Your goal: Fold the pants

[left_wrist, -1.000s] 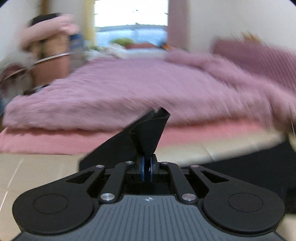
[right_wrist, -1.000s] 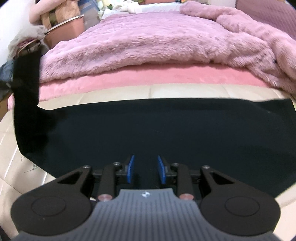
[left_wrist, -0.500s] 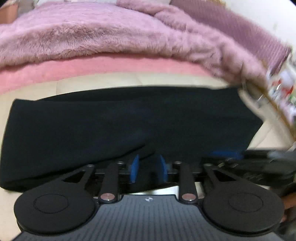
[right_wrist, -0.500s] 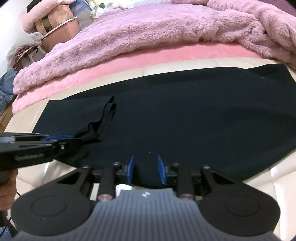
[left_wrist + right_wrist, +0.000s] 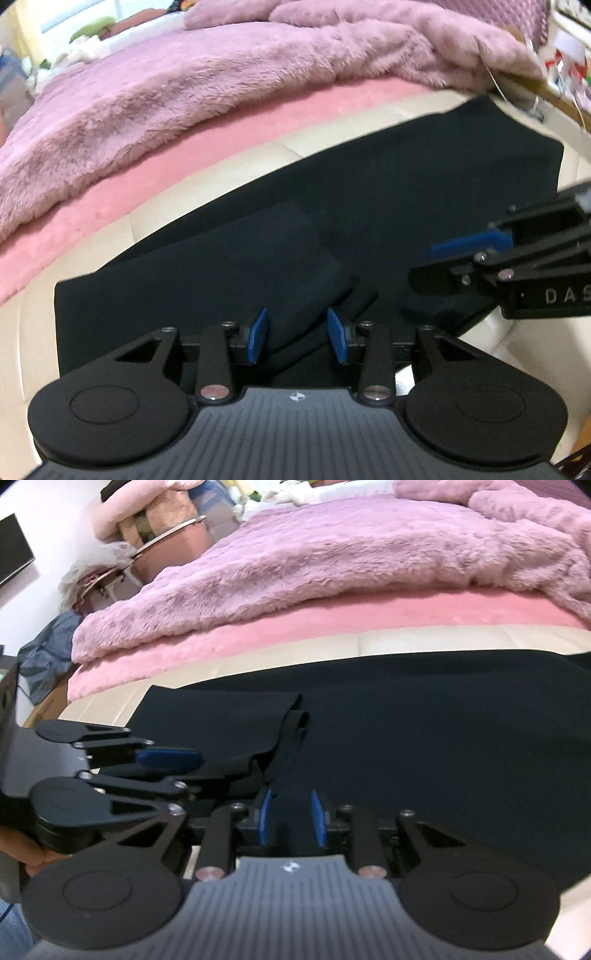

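Note:
Black pants [image 5: 369, 192] lie flat on the cream surface, with one end folded back over the rest as a doubled flap [image 5: 280, 254]. My left gripper [image 5: 297, 334] is open, its blue pads on either side of the flap's near edge. The right gripper also shows at the right of the left wrist view [image 5: 469, 254]. In the right wrist view the pants [image 5: 424, 723] fill the middle and the flap [image 5: 236, 720] lies at the left. My right gripper [image 5: 291, 821] is open with a fold of the black cloth between its pads. The left gripper [image 5: 166, 757] sits just to its left.
A fluffy purple blanket [image 5: 229, 70] lies on a pink sheet [image 5: 110, 192] behind the pants. The cream surface [image 5: 33, 332] ends close at the near side. Stacked bundles and a pink case [image 5: 166, 542] stand at the far left. Cluttered shelves [image 5: 569, 44] are at the far right.
The left gripper carried the pants' end over and let it go; it is now open over the folded flap. Both grippers have drawn close together at the flap's near edge.

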A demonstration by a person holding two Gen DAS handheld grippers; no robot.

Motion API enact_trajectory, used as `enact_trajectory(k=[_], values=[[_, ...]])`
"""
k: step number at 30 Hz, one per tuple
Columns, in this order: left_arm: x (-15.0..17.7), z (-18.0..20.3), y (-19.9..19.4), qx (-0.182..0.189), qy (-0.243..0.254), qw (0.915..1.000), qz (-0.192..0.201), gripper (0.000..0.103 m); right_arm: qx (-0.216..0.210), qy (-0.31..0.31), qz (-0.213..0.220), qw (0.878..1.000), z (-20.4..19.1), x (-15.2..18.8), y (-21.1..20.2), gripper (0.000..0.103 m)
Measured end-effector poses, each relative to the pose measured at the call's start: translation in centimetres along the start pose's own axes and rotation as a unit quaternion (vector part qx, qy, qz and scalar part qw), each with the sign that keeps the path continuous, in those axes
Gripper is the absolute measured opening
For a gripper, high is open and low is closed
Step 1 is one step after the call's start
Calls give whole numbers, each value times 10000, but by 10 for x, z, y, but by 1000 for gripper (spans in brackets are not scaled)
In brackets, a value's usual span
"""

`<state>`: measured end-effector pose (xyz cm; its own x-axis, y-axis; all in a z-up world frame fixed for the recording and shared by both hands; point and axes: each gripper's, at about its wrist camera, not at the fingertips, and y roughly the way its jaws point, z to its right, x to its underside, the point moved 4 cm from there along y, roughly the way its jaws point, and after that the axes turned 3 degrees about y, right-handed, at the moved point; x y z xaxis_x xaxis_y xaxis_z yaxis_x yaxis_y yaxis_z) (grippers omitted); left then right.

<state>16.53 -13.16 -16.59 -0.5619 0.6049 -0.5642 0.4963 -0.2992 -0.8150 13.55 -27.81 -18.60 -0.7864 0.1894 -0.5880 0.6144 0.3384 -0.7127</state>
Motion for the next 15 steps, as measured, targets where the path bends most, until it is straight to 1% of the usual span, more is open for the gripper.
enact_trajectory(k=[3,4,5,6,7,11,15], values=[[0,6,2,15,199,9998,27,45,-61,-107,-46,9999,-2,-3,5,21],[-1,6,3,39,212,9998,37,42,-63,-143,-69,9999,-2,-4,7,21],[-1,6,4,93,190,9998,28,35,-67,-168,-95,9998,-2,-6,9,21],[-2,3,3,148,95,9998,28,23,-81,-193,-122,9997,-2,-6,10,21],[-2,-1,1,218,-61,9997,52,15,-108,-221,-139,9996,-3,-7,11,22],[-5,-27,-15,538,-865,9945,233,8,-295,-378,-273,9985,-7,-11,16,22],[-9,-44,-27,640,-1096,9913,344,3,-422,-605,-304,9968,-17,-16,24,22]])
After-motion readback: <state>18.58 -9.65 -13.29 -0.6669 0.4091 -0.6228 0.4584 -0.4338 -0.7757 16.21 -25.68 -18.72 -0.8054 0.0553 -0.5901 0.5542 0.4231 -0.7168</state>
